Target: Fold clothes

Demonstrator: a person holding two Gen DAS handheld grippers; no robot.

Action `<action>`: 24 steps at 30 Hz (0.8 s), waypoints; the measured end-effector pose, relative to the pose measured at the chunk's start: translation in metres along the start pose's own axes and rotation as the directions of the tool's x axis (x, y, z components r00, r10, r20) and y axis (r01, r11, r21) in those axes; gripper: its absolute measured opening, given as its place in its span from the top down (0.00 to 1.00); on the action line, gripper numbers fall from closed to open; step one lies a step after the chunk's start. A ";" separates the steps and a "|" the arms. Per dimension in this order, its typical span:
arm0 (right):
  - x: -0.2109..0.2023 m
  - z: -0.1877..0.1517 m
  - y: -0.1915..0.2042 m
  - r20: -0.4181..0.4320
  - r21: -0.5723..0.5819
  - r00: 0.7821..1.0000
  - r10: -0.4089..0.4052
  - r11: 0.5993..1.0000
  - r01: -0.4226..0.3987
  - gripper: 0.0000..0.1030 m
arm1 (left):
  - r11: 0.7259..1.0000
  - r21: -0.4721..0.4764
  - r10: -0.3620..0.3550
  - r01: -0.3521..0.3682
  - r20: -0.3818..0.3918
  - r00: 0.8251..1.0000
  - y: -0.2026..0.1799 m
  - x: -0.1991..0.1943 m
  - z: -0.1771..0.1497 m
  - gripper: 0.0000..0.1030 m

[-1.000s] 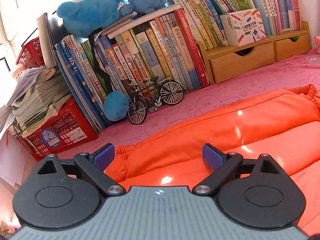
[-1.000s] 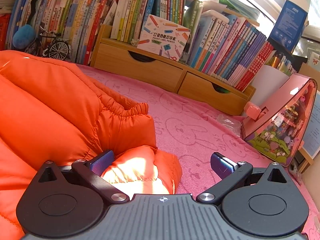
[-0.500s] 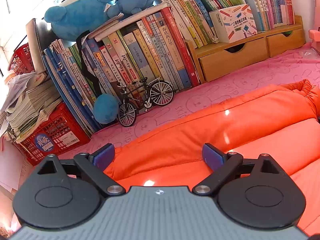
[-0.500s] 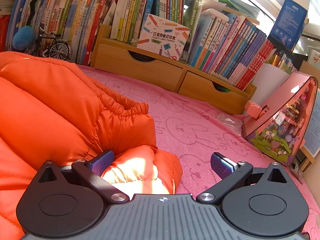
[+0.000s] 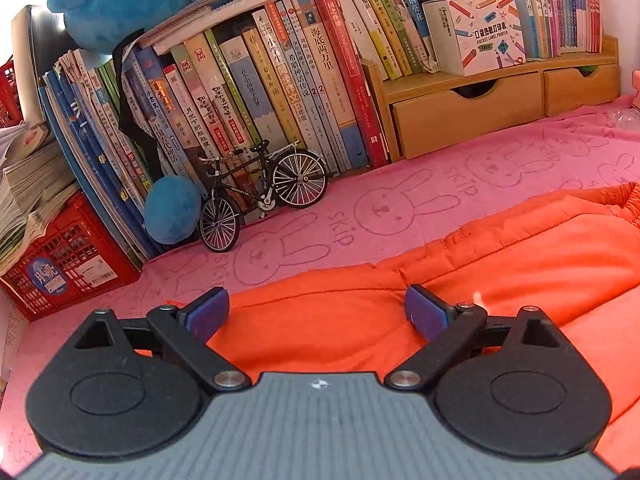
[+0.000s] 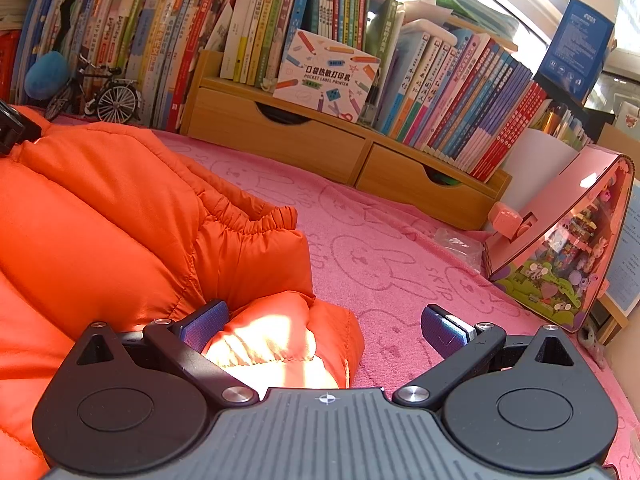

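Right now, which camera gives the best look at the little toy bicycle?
The left wrist view: the toy bicycle stands whole and sharp against the books. The right wrist view shows it small, at the far left edge, partly hidden behind the orange jacket.

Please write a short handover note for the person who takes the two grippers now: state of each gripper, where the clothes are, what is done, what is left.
Left gripper: open, holding nothing, above an edge of the orange puffer jacket.
Right gripper: open, holding nothing; a padded end of the jacket lies between its fingers, not clamped.
The jacket lies on the pink rabbit-print cloth, in front of the books and the model bicycle; an elastic cuff lies on top.
Done: the jacket looks partly folded, its sleeve laid over the body.
Left: probably grip the near edge with both grippers and fold again.
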State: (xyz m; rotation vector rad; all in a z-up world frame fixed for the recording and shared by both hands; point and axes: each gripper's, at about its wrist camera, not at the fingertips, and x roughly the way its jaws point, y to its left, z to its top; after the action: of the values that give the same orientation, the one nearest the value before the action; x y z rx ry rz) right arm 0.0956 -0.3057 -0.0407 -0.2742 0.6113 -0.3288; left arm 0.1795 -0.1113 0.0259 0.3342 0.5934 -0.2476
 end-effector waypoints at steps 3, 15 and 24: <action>0.001 0.000 -0.001 -0.002 0.006 1.000 0.005 1.000 -0.005 0.00 | 0.998 -0.028 -0.050 0.050 0.002 0.999 0.003 -0.002 0.003 0.08; -0.001 0.000 -0.001 0.004 0.013 1.000 0.007 1.000 -0.007 0.00 | 0.999 -0.010 -0.038 0.038 -0.018 0.999 -0.006 0.034 -0.022 0.00; -0.018 -0.002 -0.012 0.024 0.065 0.999 0.027 0.998 -0.028 0.00 | 0.999 0.035 0.017 -0.018 0.025 1.000 -0.016 0.037 -0.034 0.00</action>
State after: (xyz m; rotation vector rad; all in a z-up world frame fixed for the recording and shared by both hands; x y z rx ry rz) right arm 0.0779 -0.3106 -0.0293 -0.2067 0.5802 -0.3182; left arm 0.1870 -0.1177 -0.0255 0.3702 0.5618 -0.2451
